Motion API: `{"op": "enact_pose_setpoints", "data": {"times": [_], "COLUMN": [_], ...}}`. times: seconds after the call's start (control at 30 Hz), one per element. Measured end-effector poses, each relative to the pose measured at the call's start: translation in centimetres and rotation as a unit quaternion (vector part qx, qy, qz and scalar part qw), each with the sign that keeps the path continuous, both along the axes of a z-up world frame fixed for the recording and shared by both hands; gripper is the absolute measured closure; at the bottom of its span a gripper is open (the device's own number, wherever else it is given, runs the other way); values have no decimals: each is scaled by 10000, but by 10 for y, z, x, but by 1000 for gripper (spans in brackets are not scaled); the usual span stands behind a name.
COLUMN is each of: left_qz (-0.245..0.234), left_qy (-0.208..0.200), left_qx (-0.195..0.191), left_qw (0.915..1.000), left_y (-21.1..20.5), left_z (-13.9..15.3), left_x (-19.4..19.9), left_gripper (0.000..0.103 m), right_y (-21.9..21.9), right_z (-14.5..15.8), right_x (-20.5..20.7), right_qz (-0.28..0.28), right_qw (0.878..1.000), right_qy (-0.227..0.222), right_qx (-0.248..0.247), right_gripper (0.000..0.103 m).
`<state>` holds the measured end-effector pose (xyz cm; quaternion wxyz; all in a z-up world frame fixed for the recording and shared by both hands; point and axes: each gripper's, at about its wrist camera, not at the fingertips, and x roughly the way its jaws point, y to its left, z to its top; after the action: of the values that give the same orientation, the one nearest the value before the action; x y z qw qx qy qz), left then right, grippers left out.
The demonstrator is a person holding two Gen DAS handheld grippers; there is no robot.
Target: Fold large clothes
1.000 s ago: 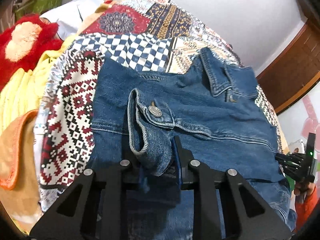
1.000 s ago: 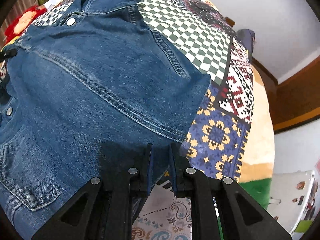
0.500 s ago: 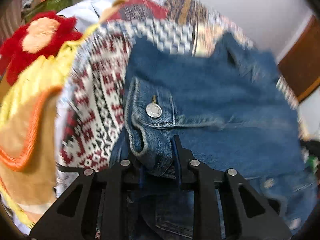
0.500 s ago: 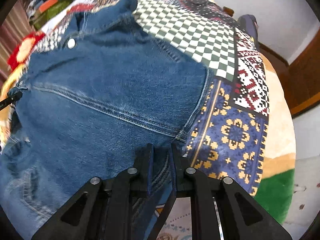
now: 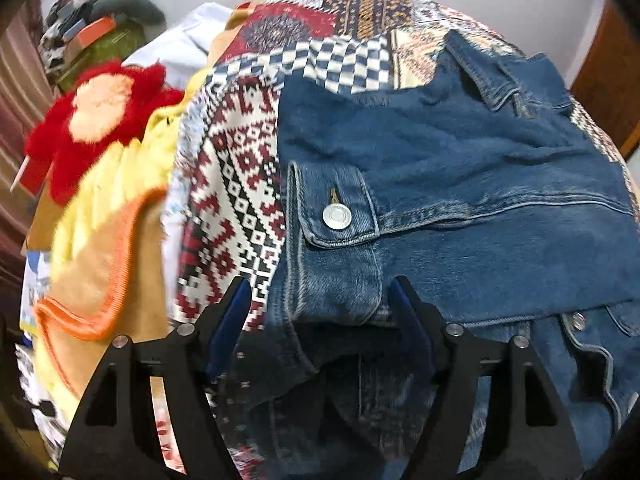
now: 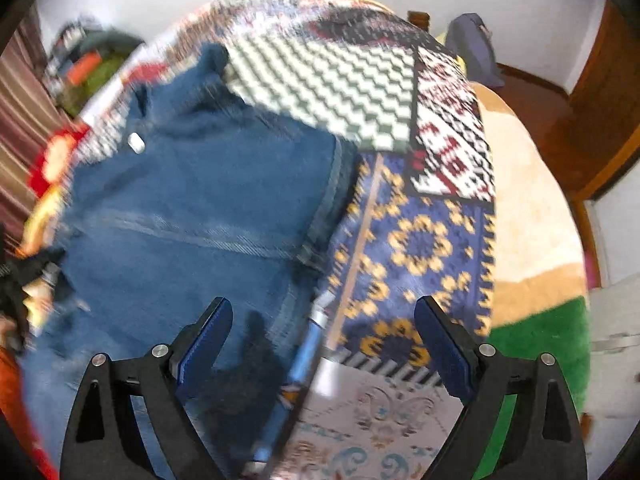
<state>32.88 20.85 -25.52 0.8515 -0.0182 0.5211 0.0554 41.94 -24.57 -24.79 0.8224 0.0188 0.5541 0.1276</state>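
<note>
Garment: blue denim jacket [image 5: 460, 184], one only, spread flat over the patchwork-patterned bedspread [image 5: 236, 184] of a bed; collar towards the far end, sleeve cuff with a round metal snap button [image 5: 337, 216] lying on top at the near left.
Position against the tools: directly ahead of and below both; long axis running away from the cameras, near hem to far collar.
Left tool [image 5: 320, 304]: jaws opening, blue pads spread either side of the folded cuff, denim between them but no pad pressing on it; nothing gripped.
Right tool [image 6: 322, 328]: jaws opening, standing wide over the jacket's right-hand edge where it meets the blue-and-yellow flowered patch [image 6: 416, 240]; edge seam between the pads, not pinched; much motion blur here.
Nearer hand: left one closer to the cuff and button, right one closer to the side seam; each over its own half of the garment.
Deciding relation: cuff lies straight between the left pads, side edge between the right pads, so a fresh grasp at either point would probably need only a short drop.
Counts: one jacket, two tools, one snap button plain on the cuff and one more lower on the front [image 5: 577, 321].
Beside the bedspread: red plush toy with a peach centre [image 5: 96, 120], yellow cloth with orange trim [image 5: 100, 264], both left of the jacket and apart from it.
Stage, as judged: one fold just laid, release under way.
</note>
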Motion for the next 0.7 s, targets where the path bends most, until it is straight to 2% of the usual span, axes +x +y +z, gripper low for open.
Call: {"op": "enact_pose_setpoints", "data": {"times": [0.17,0.27,0.4,0.5,0.6,0.67,0.7], "left_qz": [-77,-99,-20,194,522,626,621], "left_qy": [-226,-159,49,230,474,485,403], "left_qx": [135,24,-185,-553,-1054,-1264,-1279], "left_qw": [9996,9998,9998,9980,9919,9888,9890], "left_y": [10,16,25,35,48,51,49], "left_z": [26,28,10,-10,-30,-36,-34], "left_x": [13,34,69,92,116,129,133], "left_gripper": [20,19,19,19,21,22,22], "right_y": [-1,1,0,-1,-2,-3,-3], "right_z": [18,14,-8,-29,-46,-49,-49], "right_x": [25,47,77,91,99,102,103], "right_qz": [-182,-282,-420,-493,-529,-595,-592], "right_qw": [9983,9968,9953,9945,9917,9908,9904], "right_qy": [-128,-5,293,494,640,522,497], "right_qx": [545,742,821,775,983,1094,1146], "right_gripper": [11,11,11,12,18,23,35]}}
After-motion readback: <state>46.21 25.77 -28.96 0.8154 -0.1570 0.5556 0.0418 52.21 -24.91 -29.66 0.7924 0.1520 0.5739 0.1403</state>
